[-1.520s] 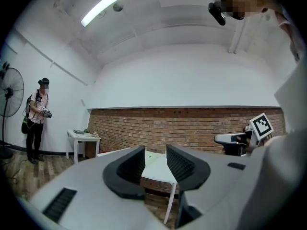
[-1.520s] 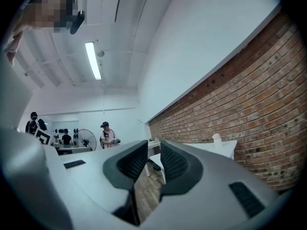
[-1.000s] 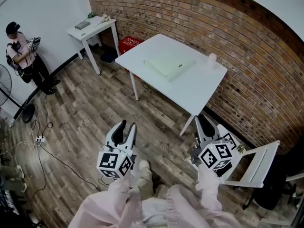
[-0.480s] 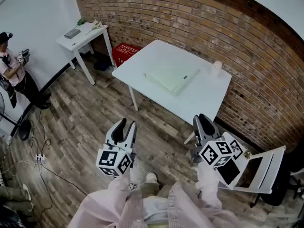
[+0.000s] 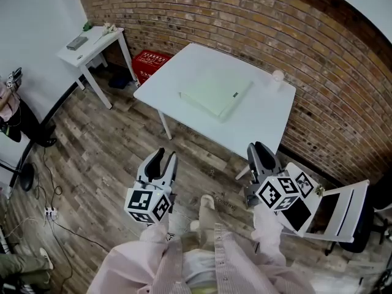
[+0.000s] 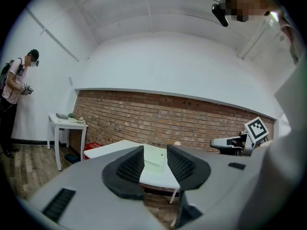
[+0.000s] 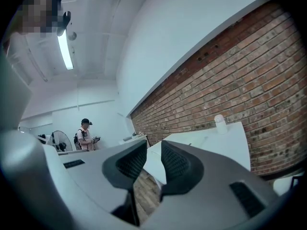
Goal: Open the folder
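A pale green folder [image 5: 214, 94] lies shut and flat in the middle of a white table [image 5: 257, 124] by the brick wall. Both grippers are held level over the wooden floor, short of the table's near edge and apart from the folder. My left gripper [image 5: 165, 157] is open and empty; in the left gripper view the folder [image 6: 154, 156] shows far off through the gap of the left gripper [image 6: 155, 152]. My right gripper [image 5: 260, 149] stands near the table's right front corner. In the right gripper view the right gripper [image 7: 153, 147] has a narrow gap with nothing in it.
A small white cup [image 5: 277, 76] stands at the table's far right. A white side table [image 5: 92, 45] and a red crate [image 5: 151, 63] sit at the back left. A white chair [image 5: 337, 210] stands close on the right. A power strip [image 5: 49, 212] and cables lie on the floor.
Both grippers have come closer to the table, and the view has swung left so the person at the far left has slid nearly out of view. The jaws have not changed.
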Demonstrator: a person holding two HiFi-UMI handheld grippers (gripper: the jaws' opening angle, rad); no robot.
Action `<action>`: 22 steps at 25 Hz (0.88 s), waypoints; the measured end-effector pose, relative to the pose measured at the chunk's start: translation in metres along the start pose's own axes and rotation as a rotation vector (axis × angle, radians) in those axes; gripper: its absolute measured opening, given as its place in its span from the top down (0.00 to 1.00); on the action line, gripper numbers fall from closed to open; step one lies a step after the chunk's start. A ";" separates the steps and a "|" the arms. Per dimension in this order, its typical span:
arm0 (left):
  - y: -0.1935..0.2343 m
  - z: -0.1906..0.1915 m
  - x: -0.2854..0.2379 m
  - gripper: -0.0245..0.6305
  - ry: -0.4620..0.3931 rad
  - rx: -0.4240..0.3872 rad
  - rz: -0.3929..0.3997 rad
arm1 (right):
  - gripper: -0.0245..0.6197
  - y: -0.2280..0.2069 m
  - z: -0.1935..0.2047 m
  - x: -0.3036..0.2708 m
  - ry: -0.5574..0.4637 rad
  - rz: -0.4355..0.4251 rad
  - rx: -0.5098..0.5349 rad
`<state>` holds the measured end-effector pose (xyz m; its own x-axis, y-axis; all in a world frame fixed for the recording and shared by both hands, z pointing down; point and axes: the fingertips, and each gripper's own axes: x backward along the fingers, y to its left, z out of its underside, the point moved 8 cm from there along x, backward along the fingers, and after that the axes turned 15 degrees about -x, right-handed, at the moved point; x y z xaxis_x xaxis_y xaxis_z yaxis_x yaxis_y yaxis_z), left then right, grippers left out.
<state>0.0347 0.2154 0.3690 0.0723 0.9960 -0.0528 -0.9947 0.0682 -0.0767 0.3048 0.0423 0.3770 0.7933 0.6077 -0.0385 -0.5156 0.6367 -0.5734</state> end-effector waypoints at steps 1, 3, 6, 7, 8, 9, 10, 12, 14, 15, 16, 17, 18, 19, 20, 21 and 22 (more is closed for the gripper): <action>0.001 0.002 -0.005 0.75 0.004 0.002 0.001 | 0.84 -0.004 0.000 -0.003 -0.004 0.009 -0.003; 0.006 0.006 -0.016 0.77 0.007 0.000 -0.003 | 0.84 -0.011 -0.001 -0.013 -0.018 0.030 -0.008; 0.020 0.010 -0.037 0.77 0.008 0.001 0.000 | 0.84 -0.020 -0.003 -0.036 -0.025 0.047 -0.016; 0.025 0.011 -0.045 0.77 0.011 0.002 0.003 | 0.84 -0.023 -0.003 -0.045 -0.023 0.050 -0.021; 0.030 0.013 -0.054 0.77 0.015 0.002 0.007 | 0.84 -0.026 -0.004 -0.055 -0.020 0.053 -0.025; 0.036 0.014 -0.063 0.77 0.019 0.001 0.012 | 0.84 -0.030 -0.004 -0.065 -0.019 0.059 -0.028; 0.041 0.014 -0.073 0.77 0.022 -0.002 0.018 | 0.84 -0.033 -0.005 -0.074 -0.017 0.064 -0.032; 0.051 0.014 -0.094 0.77 0.024 -0.006 0.029 | 0.84 -0.040 -0.008 -0.094 -0.016 0.075 -0.039; 0.061 0.014 -0.116 0.77 0.028 -0.005 0.040 | 0.84 -0.047 -0.013 -0.114 -0.017 0.088 -0.049; 0.066 0.014 -0.127 0.77 0.032 -0.004 0.045 | 0.84 -0.051 -0.016 -0.124 -0.017 0.096 -0.056; 0.070 0.013 -0.137 0.77 0.036 -0.003 0.050 | 0.84 -0.055 -0.018 -0.132 -0.017 0.103 -0.063; 0.074 0.014 -0.147 0.77 0.041 -0.003 0.056 | 0.84 -0.058 -0.021 -0.141 -0.017 0.109 -0.069; 0.078 0.014 -0.156 0.77 0.045 -0.002 0.061 | 0.84 -0.062 -0.024 -0.149 -0.016 0.115 -0.074; 0.082 0.015 -0.165 0.77 0.050 -0.002 0.066 | 0.84 -0.065 -0.026 -0.157 -0.016 0.122 -0.080; 0.085 0.016 -0.174 0.77 0.055 -0.001 0.071 | 0.84 -0.069 -0.028 -0.164 -0.016 0.130 -0.087; 0.088 0.017 -0.182 0.77 0.060 0.000 0.079 | 0.84 -0.072 -0.029 -0.171 -0.014 0.138 -0.096; 0.091 0.018 -0.190 0.77 0.065 0.000 0.090 | 0.84 -0.076 -0.030 -0.178 -0.011 0.147 -0.104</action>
<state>-0.0705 0.0331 0.3903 -0.0123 0.9922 -0.1242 -0.9974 -0.0209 -0.0687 0.2127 -0.1282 0.4032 0.7079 0.6961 -0.1194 -0.5891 0.4887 -0.6435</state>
